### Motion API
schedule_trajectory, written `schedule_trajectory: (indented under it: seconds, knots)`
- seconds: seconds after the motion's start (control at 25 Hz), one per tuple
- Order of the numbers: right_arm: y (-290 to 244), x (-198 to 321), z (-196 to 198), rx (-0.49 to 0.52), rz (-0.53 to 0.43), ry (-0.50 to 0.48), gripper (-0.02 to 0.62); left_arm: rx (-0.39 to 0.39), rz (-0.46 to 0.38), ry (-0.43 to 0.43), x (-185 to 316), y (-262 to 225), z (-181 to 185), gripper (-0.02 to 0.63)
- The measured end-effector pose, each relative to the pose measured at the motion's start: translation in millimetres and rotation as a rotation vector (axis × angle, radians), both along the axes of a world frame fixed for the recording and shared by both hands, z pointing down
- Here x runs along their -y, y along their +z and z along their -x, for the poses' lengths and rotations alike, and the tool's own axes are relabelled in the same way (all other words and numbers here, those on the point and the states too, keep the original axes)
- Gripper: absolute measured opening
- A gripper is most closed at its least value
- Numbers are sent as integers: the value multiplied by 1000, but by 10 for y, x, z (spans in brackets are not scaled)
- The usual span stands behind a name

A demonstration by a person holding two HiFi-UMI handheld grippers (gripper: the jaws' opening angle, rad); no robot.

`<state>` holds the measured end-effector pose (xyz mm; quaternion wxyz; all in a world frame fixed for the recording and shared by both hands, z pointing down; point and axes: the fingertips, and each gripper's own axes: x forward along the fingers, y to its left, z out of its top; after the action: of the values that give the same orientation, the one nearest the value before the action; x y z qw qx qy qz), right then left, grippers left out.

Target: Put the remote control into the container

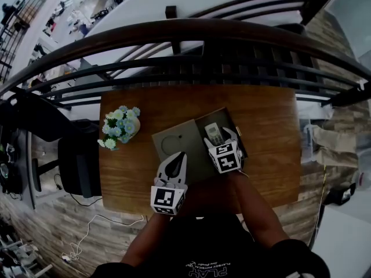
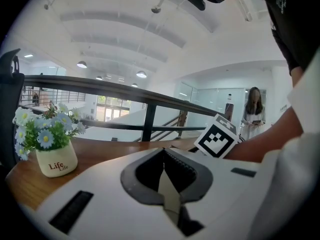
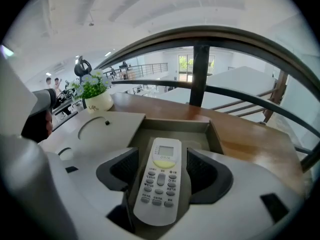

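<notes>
Remote [image 3: 159,181] sits in the container [image 3: 172,126] on your tabletop [image 1: 266,149] by the railing [image 1: 174,29]; right fingers [image 3: 205,171] spread around it, left fingers [image 2: 185,171] pressed together.

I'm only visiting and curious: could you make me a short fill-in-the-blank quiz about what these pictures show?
1. The right gripper has its jaws ___, one on each side of the remote control.
2. The left gripper has its jaws ___.
3. In the head view, the flower pot stands on the table to the ___ of the container.

Missing words: open; shut; left.
</notes>
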<state>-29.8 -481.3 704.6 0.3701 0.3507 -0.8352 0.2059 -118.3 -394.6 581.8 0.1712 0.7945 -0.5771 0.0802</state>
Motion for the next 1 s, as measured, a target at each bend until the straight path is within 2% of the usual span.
schedule_trajectory:
  seconds: [0.2, 0.44, 0.56, 0.72, 0.88, 1.0]
  knots:
    - [-425, -33, 29, 37, -91, 14, 275, -9, -33, 5, -83, -183, 33, 6]
    - [-1164, -200, 73, 128, -276, 23, 273, -1, -130, 16, -184, -566, 52, 6]
    - [-1476, -340, 47, 138, -354, 33, 267, 0, -167, 28, -277, -720, 30, 6]
    - [-1954, -585, -8, 142, -491, 82, 144, -19, -193, 56, -455, -920, -17, 6]
    - [-2268, -763, -130, 157, -577, 146, 67, -34, -238, 115, -575, -1159, -159, 6]
    - [-2461, -928, -245, 213, -609, 195, 41, -63, -275, 130, -690, -1337, -206, 6]
